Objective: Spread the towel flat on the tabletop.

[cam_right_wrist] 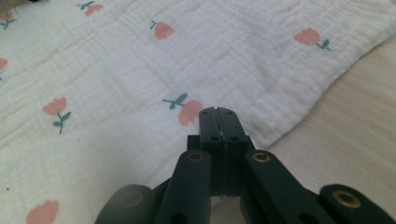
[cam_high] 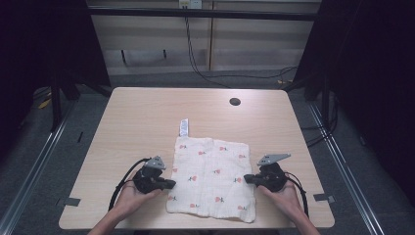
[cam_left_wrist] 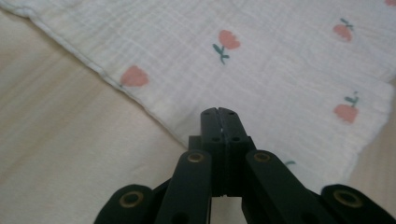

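Observation:
A white cloth (cam_high: 211,176) with small pink flowers lies flat on the near half of the wooden table (cam_high: 147,117). My left gripper (cam_high: 171,184) sits at the cloth's left edge, jaws shut with nothing between them. In the left gripper view the closed tips of the left gripper (cam_left_wrist: 218,112) hover over the cloth (cam_left_wrist: 261,60) just inside its hem. My right gripper (cam_high: 247,178) rests at the cloth's right edge, also shut and empty. In the right gripper view the right gripper (cam_right_wrist: 218,111) points across the cloth (cam_right_wrist: 116,93) near a pink flower.
A small white printed tag (cam_high: 183,127) lies on the table just beyond the cloth's far left corner. A dark round hole (cam_high: 235,102) is near the table's far edge. Black cables (cam_high: 195,58) trail on the floor beyond the table.

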`<state>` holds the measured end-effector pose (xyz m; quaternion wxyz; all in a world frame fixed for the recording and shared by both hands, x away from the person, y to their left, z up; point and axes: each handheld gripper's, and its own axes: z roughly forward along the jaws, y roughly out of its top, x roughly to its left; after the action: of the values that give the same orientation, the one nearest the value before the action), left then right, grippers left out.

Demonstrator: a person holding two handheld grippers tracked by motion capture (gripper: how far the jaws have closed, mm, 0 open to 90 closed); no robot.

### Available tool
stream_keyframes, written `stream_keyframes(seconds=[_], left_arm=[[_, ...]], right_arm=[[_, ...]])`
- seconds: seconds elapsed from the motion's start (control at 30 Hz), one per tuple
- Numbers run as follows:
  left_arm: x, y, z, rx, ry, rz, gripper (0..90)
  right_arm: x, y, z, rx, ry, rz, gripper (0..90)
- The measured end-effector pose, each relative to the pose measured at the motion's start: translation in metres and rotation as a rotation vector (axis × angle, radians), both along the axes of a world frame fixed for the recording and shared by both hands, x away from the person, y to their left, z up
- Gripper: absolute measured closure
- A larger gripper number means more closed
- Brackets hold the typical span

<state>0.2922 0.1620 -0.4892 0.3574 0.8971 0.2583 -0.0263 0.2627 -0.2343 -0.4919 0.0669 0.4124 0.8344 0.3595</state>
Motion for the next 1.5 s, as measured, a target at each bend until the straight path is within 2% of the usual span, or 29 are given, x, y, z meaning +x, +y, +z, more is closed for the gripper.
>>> stream_keyframes(seconds=[0.03,0.1,0.17,0.2,0.23,0.3,0.33,0.43,0.57,0.63,0.67,0.7,0.73,0.8,0.83,0.9,1.0,1.07,1.1,1.17,1.23,1.3,1.33,1.4,1.5], left_arm=[[-0.001,0.000,0.001,0.013,-0.008,-0.014,90.0],[0.000,0.000,0.003,-0.024,-0.015,-0.009,90.0],[0.005,-0.001,0.006,-0.039,-0.023,0.017,80.4],[0.009,-0.002,0.007,-0.048,-0.024,0.016,78.9],[0.015,-0.002,0.008,-0.050,-0.034,0.015,78.0],[0.029,-0.003,0.009,-0.059,-0.030,0.050,74.3],[0.036,-0.004,0.008,-0.064,-0.046,0.070,72.8],[0.049,-0.011,0.001,-0.065,-0.055,0.065,70.8],[0.049,-0.017,-0.008,-0.036,-0.041,0.041,71.1],[0.047,-0.015,-0.007,-0.037,-0.036,0.039,71.4],[0.045,-0.015,-0.006,-0.020,-0.045,0.031,71.6],[0.043,-0.013,-0.006,-0.025,-0.039,0.028,71.7],[0.042,-0.012,-0.006,-0.023,-0.038,0.028,71.9],[0.040,-0.010,-0.007,-0.039,-0.028,0.039,71.3],[0.040,-0.009,-0.007,-0.044,-0.021,0.031,69.8],[0.042,-0.007,-0.005,-0.053,-0.028,0.045,67.0],[0.049,-0.002,-0.001,-0.092,-0.027,0.082,65.4],[0.055,0.001,0.000,-0.090,-0.037,0.110,64.1],[0.059,0.003,0.001,-0.105,-0.036,0.127,63.8],[0.066,0.007,0.002,-0.112,-0.041,0.154,62.8],[0.073,0.009,0.004,-0.124,-0.055,0.185,61.8],[0.080,0.010,0.006,-0.123,-0.062,0.205,60.9],[0.084,0.009,0.006,-0.125,-0.073,0.199,59.1],[0.091,0.007,0.006,-0.086,-0.092,0.204,58.7],[0.104,0.008,0.004,-0.092,-0.089,0.252,57.4]], right_arm=[[-0.001,0.000,0.000,-0.007,0.000,0.003,90.0],[-0.001,-0.001,0.001,0.001,-0.013,-0.006,85.4],[0.003,-0.004,0.003,0.024,-0.031,-0.032,78.7],[0.006,-0.006,0.005,0.026,-0.040,-0.052,76.0],[0.011,-0.008,0.007,0.027,-0.054,-0.066,74.7],[0.023,-0.013,0.009,0.033,-0.074,-0.105,71.8],[0.030,-0.016,0.009,0.033,-0.082,-0.123,71.0],[0.052,-0.021,0.008,0.006,-0.100,-0.162,69.8],[0.078,-0.024,0.002,0.018,-0.096,-0.190,67.2],[0.089,-0.024,0.000,0.005,-0.085,-0.192,66.1],[0.093,-0.024,0.000,0.001,-0.083,-0.202,65.7],[0.096,-0.024,-0.001,0.020,-0.087,-0.207,65.6],[0.099,-0.024,-0.001,0.040,-0.087,-0.213,65.6],[0.103,-0.023,-0.004,0.037,-0.089,-0.218,64.7],[0.104,-0.021,-0.006,0.035,-0.071,-0.212,64.3],[0.107,-0.016,-0.010,0.010,-0.078,-0.214,64.2],[0.110,-0.014,-0.015,0.050,-0.065,-0.215,64.1],[0.112,-0.011,-0.016,0.041,-0.077,-0.210,66.7],[0.113,-0.011,-0.015,0.036,-0.074,-0.210,68.9],[0.113,-0.011,-0.015,0.025,-0.079,-0.214,75.9],[0.112,-0.012,-0.016,0.050,-0.068,-0.212,82.3],[0.111,-0.013,-0.018,0.076,-0.063,-0.212,85.5],[0.111,-0.013,-0.018,0.092,-0.057,-0.212,86.1],[0.111,-0.012,-0.018,0.102,-0.059,-0.209,86.5],[0.110,-0.010,-0.015,0.117,-0.073,-0.199,86.8]])
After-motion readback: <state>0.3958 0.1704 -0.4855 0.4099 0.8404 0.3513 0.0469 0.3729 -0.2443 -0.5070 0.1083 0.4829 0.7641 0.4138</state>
